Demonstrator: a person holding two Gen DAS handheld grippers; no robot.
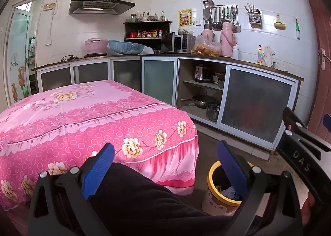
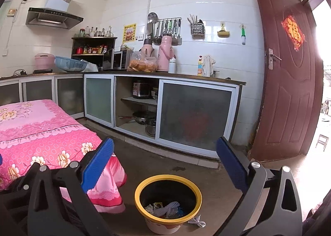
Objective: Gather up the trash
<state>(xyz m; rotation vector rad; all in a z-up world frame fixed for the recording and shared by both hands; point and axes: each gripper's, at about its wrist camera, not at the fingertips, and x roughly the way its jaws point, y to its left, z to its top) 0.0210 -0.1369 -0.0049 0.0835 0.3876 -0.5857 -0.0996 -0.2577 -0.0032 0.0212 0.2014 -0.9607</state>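
Observation:
A yellow-rimmed trash bin [image 2: 198, 196] stands on the floor by the table, with crumpled white and blue trash [image 2: 167, 209] inside. A small white scrap [image 2: 197, 222] lies on the floor beside the bin's right side. My right gripper [image 2: 165, 165] is open and empty, held above the bin. My left gripper [image 1: 165, 167] is open and empty, above a dark trouser leg [image 1: 134, 194]. The bin's rim [image 1: 212, 173] shows in the left wrist view behind my right finger. The right gripper's body [image 1: 300, 153] shows at that view's right edge.
A table with a pink flowered cloth [image 1: 82, 116] stands on the left. Kitchen cabinets [image 2: 186, 111] line the far wall, one open with pots. A brown door [image 2: 289, 70] stands open at the right. The floor [image 2: 186, 163] is bare concrete.

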